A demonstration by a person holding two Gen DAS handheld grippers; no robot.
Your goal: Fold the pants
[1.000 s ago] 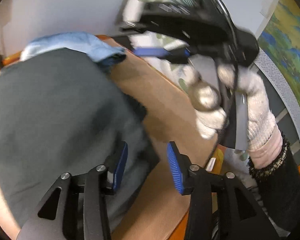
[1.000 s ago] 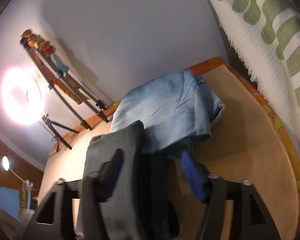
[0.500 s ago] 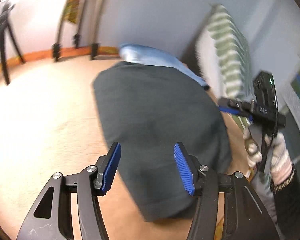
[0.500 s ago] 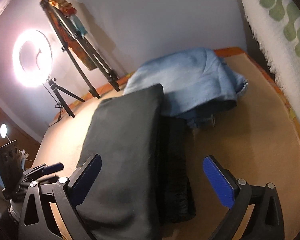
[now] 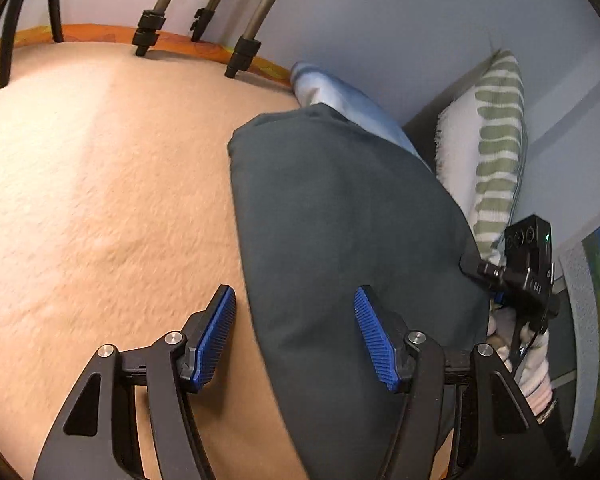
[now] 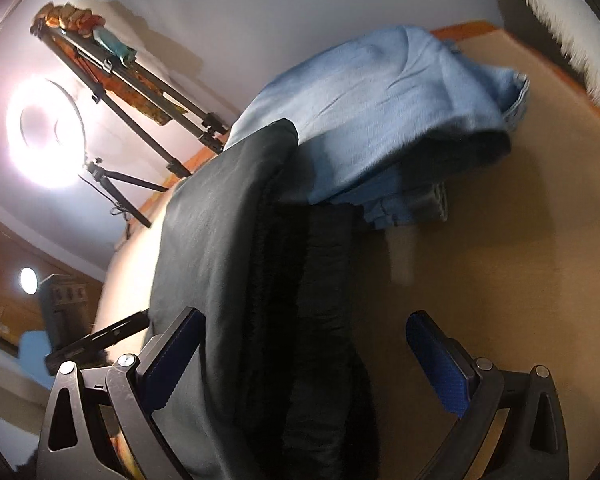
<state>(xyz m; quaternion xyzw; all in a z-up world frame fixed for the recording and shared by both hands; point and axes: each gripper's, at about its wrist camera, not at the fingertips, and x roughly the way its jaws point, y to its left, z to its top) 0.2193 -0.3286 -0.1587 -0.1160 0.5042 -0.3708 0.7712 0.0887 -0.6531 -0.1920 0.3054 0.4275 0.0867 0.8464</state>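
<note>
now both grippers, left [image 5: 296,332] opening, right [image 6: 304,356] spread wide, hover over dark pants [image 5: 340,216], gripping nothing.

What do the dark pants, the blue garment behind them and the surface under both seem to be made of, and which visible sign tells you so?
Dark pants: smooth, matte charcoal fabric, probably a soft knit or cotton; it lies in broad, soft folds without shine. Blue garment: likely light-washed denim, judging by its faded blue and stitched hem. Surface: tan, matte covering with a fine pebbled texture, perhaps short-pile carpet or felt.
</note>
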